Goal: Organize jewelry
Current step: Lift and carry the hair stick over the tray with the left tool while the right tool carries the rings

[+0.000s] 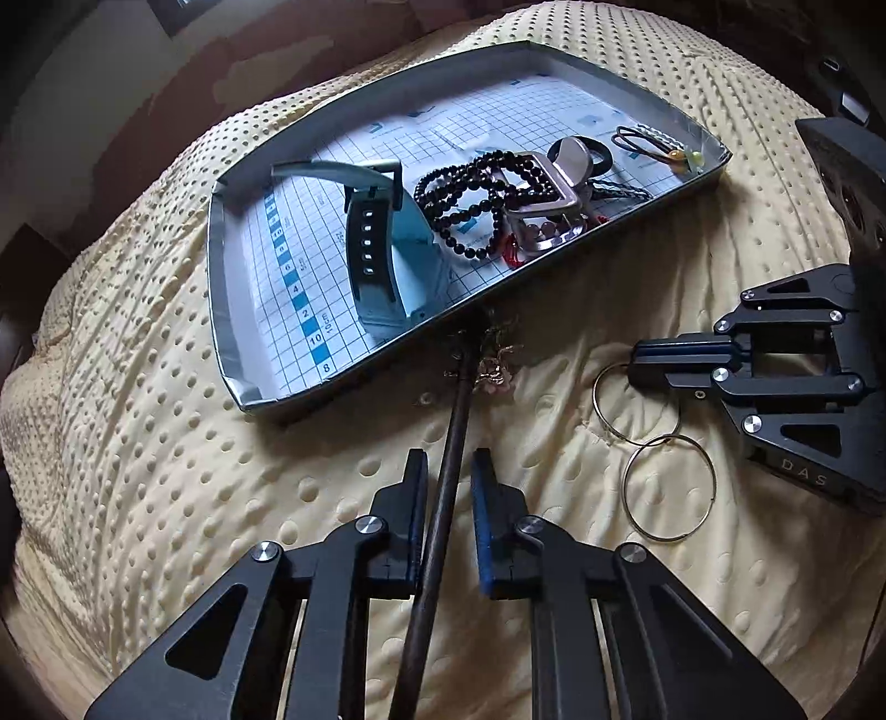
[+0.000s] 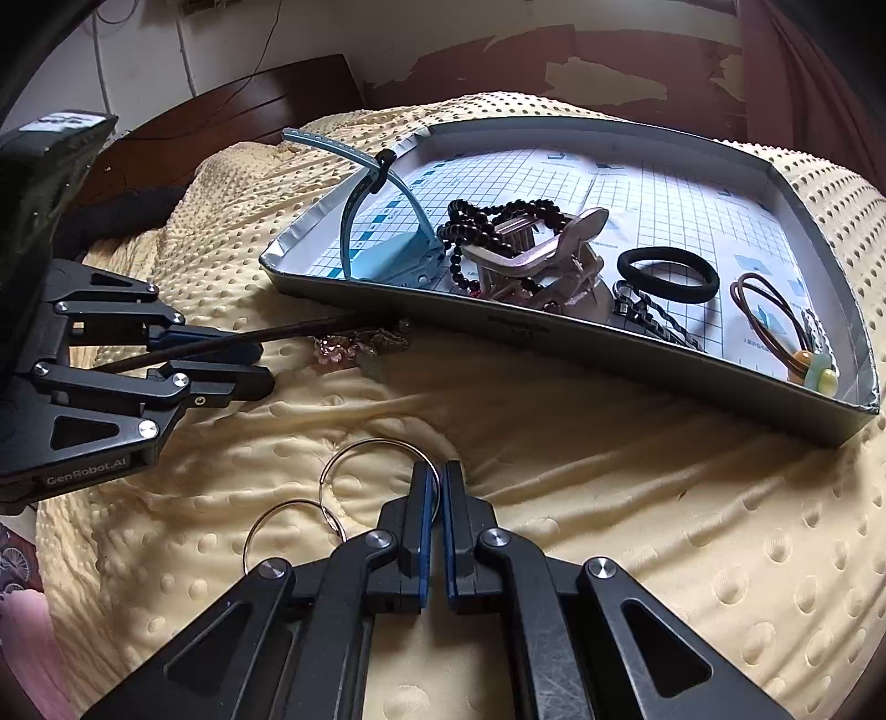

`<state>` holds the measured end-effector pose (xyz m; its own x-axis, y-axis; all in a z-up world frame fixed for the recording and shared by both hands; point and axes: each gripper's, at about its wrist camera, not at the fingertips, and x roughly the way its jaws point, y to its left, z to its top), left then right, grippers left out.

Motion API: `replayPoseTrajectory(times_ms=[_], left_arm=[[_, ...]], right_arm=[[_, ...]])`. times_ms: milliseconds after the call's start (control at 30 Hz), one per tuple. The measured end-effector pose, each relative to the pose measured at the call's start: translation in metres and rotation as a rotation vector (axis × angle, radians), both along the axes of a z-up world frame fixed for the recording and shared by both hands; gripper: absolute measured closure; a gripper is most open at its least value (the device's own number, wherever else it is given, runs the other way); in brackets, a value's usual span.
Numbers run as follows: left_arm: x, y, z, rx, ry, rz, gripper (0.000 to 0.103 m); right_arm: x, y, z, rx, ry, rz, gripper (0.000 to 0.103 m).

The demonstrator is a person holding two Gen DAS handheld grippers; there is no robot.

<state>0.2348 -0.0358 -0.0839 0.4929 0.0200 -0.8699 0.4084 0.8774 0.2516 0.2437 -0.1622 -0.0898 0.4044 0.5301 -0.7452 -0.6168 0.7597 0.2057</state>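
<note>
Your left gripper apart around stiff hair stick; right gripper clamped on thin slippery hoop earring; grip rim gently.

A yellow dotted blanket covers the bed, rumpled into folds. Behind the blanket stands a dark wooden headboard, and above that a pale wall with thin cables hanging down it and a brown band of peeling paint to the right of the headboard. At the blanket's lower left edge shows a bit of pink cloth.
</note>
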Motion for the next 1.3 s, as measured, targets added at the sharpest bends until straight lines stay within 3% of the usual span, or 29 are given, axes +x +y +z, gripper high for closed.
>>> replayPoseTrajectory(times_ms=[400,700,833,1000,1200,1300], left_arm=[[-0.011,0.021,0.012,-0.235,-0.155,0.058,0.09],[-0.01,0.02,0.014,-0.258,-0.169,0.067,0.09],[-0.013,0.019,0.013,-0.269,-0.17,0.048,0.095],[-0.018,0.013,0.01,-0.23,-0.187,0.044,0.096],[-0.019,0.015,0.012,-0.258,-0.156,0.073,0.097],[-0.027,0.018,0.015,-0.273,-0.182,0.078,0.098]], right_arm=[[-0.001,-0.001,-0.002,0.004,0.002,-0.002,0.101],[-0.003,0.003,-0.003,-0.007,-0.016,0.0,0.101],[-0.005,0.004,-0.003,-0.007,-0.027,0.007,0.099],[-0.007,0.003,-0.001,0.0,-0.039,0.003,0.099],[-0.008,0.002,0.0,0.001,-0.046,0.0,0.099],[-0.009,0.0,0.002,0.006,-0.052,-0.005,0.099]])
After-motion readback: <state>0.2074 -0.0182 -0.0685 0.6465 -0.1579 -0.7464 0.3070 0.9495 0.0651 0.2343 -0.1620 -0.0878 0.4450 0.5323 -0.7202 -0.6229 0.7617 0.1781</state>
